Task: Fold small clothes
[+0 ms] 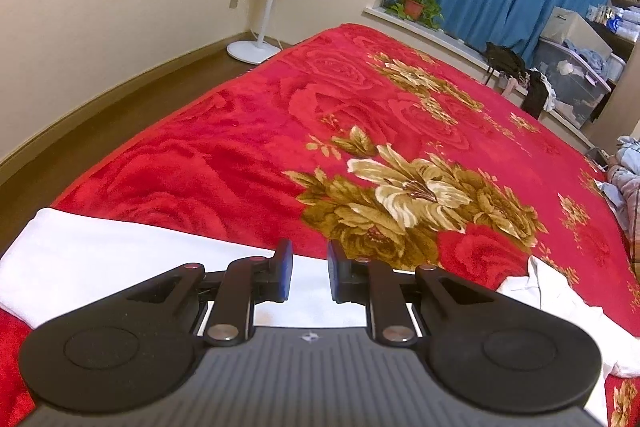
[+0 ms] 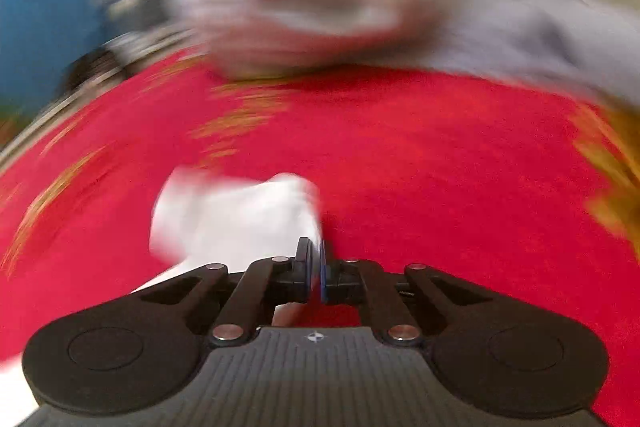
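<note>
Right now we pinch the white garment (image 2: 236, 215) in the right gripper (image 2: 316, 267), jaws closed on its edge, so we can pull a fold across the red blanket (image 1: 248, 163). Left gripper (image 1: 310, 273) hovers over the cloth, jaws slightly apart, gripping nothing.

I see a plain white cloth garment (image 1: 120, 267) lying flat on the red bed cover, its right end (image 1: 552, 291) bunched up in folds. In my right view it is blurred (image 2: 236, 215).
</note>
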Demonstrator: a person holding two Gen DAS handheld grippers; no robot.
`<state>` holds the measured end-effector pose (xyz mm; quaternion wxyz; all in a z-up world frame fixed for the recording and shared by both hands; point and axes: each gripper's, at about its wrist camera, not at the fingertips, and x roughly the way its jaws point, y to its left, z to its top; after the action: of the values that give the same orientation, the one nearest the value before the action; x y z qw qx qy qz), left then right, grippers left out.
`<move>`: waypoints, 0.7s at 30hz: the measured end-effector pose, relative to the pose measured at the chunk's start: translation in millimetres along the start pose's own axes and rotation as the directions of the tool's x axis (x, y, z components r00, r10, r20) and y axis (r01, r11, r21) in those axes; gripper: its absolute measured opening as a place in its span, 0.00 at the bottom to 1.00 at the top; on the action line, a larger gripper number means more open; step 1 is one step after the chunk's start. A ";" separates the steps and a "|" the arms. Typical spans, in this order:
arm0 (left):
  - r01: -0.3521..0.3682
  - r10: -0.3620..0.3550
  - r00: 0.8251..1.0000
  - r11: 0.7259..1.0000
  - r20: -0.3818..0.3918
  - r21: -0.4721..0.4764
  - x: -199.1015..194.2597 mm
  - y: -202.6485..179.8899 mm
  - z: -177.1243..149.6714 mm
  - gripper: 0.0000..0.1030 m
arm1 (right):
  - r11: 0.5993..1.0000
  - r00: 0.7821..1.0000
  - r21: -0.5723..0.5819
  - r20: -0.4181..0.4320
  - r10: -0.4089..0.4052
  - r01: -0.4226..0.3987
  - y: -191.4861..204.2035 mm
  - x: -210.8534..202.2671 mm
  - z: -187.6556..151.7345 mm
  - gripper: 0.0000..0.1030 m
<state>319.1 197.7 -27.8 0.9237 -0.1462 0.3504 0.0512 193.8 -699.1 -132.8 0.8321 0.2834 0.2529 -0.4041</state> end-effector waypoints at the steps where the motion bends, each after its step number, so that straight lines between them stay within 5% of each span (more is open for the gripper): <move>1: 0.002 -0.002 1.000 1.000 -0.001 0.001 -0.2 -0.8 -0.9 0.18 | 0.996 1.000 0.093 -0.019 -0.006 0.008 -13.0 2.2 -0.6 0.03; 3: 0.007 -0.007 1.000 1.000 -0.005 0.003 1.1 -1.0 -1.2 0.18 | 0.986 0.999 0.163 -0.022 0.039 -0.035 -25.6 2.1 -1.2 0.05; 6: 0.019 -0.019 1.000 1.000 -0.014 0.000 2.7 -2.0 -2.4 0.18 | 0.988 0.994 0.114 -0.019 0.103 -0.100 -19.1 3.4 0.2 0.16; 7: 0.026 -0.026 0.999 1.000 -0.020 -0.002 3.6 -2.8 -2.7 0.18 | 0.986 0.990 0.102 -0.028 0.135 -0.132 -17.5 4.5 0.0 0.15; 8: 0.035 -0.035 0.999 0.999 -0.026 -0.003 4.6 -4.1 -3.4 0.18 | 0.988 0.991 0.080 -0.024 0.134 -0.132 -15.8 4.0 0.2 0.02; 15: 0.096 -0.091 0.991 0.994 -0.093 0.049 23.0 -17.3 -16.0 0.29 | 0.983 0.988 0.136 0.069 -0.135 0.125 -36.4 -4.0 12.5 0.02; 21: 0.128 -0.109 0.985 0.982 -0.136 0.137 54.3 -26.9 -21.0 0.49 | 0.999 0.992 0.045 0.122 -0.031 0.025 -11.9 -24.4 20.1 0.03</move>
<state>351.8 165.3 -72.4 0.9089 -0.1022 0.4024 -0.0390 174.7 -705.9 -105.8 0.8339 0.2725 0.1964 -0.4379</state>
